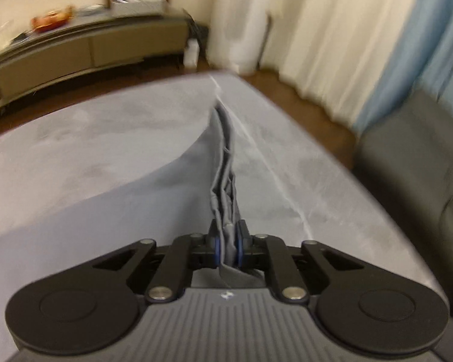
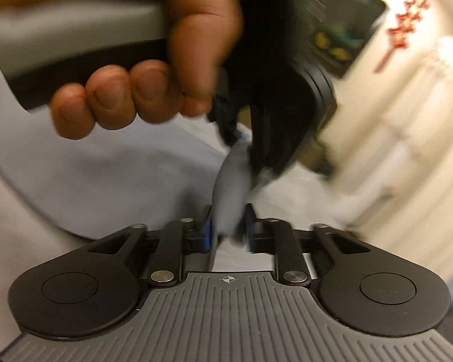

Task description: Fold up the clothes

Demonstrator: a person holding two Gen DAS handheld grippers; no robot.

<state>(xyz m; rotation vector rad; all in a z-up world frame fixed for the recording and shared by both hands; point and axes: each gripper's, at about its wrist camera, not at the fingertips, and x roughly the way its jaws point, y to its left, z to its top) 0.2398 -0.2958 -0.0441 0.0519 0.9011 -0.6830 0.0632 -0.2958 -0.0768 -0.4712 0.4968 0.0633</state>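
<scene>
Left wrist: hand-held gripper (image 1: 227, 246) pinches grey cloth (image 1: 223, 166) (bunched).

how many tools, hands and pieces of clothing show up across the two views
tools: 2, left tool and right tool
hands: 1, the hand holding the left tool's handle
clothing: 1, the grey garment, with fabric between both tools' fingers
total: 4

I see a broad, pale grey, suede-like padded surface (image 1: 90, 138) with a rounded far corner and a thin white seam. A grey fabric garment (image 1: 178, 181) lies on it, one bunched edge lifted.
</scene>
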